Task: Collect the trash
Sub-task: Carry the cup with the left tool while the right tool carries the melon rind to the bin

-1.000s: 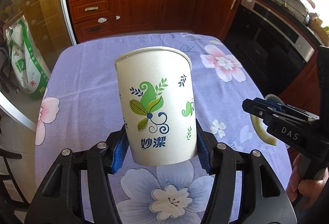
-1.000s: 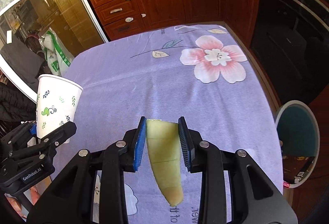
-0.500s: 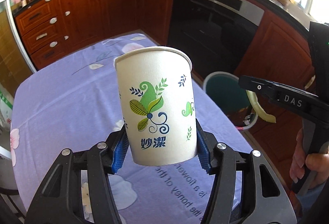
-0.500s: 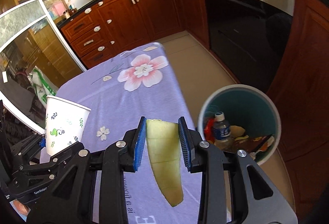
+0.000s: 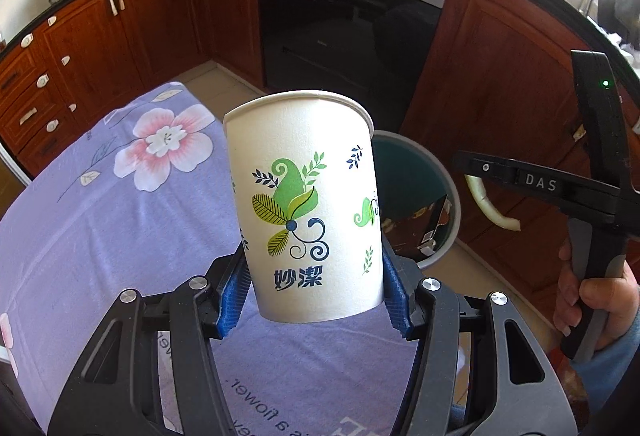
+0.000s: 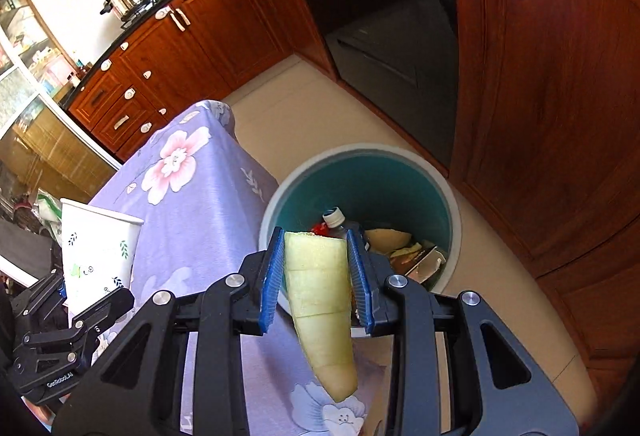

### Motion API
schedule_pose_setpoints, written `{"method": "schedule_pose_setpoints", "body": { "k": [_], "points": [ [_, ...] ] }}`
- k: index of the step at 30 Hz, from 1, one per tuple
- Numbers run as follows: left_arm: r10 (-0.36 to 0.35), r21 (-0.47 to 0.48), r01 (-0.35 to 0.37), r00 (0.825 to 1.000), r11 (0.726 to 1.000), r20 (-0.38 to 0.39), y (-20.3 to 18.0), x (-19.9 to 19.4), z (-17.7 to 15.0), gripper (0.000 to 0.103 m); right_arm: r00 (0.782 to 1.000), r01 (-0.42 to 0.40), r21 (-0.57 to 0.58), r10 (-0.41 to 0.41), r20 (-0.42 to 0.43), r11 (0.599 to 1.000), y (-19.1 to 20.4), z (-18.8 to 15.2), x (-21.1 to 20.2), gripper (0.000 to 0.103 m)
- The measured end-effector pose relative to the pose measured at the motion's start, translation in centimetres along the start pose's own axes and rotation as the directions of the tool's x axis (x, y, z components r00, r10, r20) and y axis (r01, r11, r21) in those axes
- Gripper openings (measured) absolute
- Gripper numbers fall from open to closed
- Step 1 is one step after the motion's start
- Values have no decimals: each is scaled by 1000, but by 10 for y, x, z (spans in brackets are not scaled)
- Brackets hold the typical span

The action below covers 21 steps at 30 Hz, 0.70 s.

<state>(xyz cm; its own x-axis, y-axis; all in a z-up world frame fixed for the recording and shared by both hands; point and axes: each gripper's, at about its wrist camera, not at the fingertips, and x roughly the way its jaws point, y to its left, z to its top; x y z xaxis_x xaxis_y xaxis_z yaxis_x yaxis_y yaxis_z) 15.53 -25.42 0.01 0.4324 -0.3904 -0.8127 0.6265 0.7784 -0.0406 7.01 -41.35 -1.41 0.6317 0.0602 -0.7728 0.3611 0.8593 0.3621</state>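
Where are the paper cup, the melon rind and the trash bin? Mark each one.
paper cup [image 5: 304, 203]: left wrist view, on its printed side wall.
melon rind [image 6: 320, 296]: right wrist view, on its pale inner face.
trash bin [image 6: 384, 179]: right wrist view, on its teal inner wall.

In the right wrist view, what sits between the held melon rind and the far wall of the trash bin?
In the right wrist view, a plastic bottle and other scraps lie in the trash bin, between the melon rind and its far teal wall.
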Motion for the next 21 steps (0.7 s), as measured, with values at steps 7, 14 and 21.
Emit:
{"method": "schedule_pose_setpoints", "body": {
  "k": [7, 14, 21],
  "points": [
    [-27, 34, 29, 999, 999, -34, -22, 34, 15, 58, 999, 6, 16, -5, -34, 1000, -17, 13, 27, 30],
    [-38, 38, 40, 997, 998, -63, -30, 59, 27, 58, 998, 15, 24, -13, -53, 1000, -29, 21, 45, 31],
    [-35, 53, 39, 996, 998, -84, -37, 78, 36, 58, 997, 34, 21, -33, -66, 999, -34, 24, 56, 33]
  ]
}}
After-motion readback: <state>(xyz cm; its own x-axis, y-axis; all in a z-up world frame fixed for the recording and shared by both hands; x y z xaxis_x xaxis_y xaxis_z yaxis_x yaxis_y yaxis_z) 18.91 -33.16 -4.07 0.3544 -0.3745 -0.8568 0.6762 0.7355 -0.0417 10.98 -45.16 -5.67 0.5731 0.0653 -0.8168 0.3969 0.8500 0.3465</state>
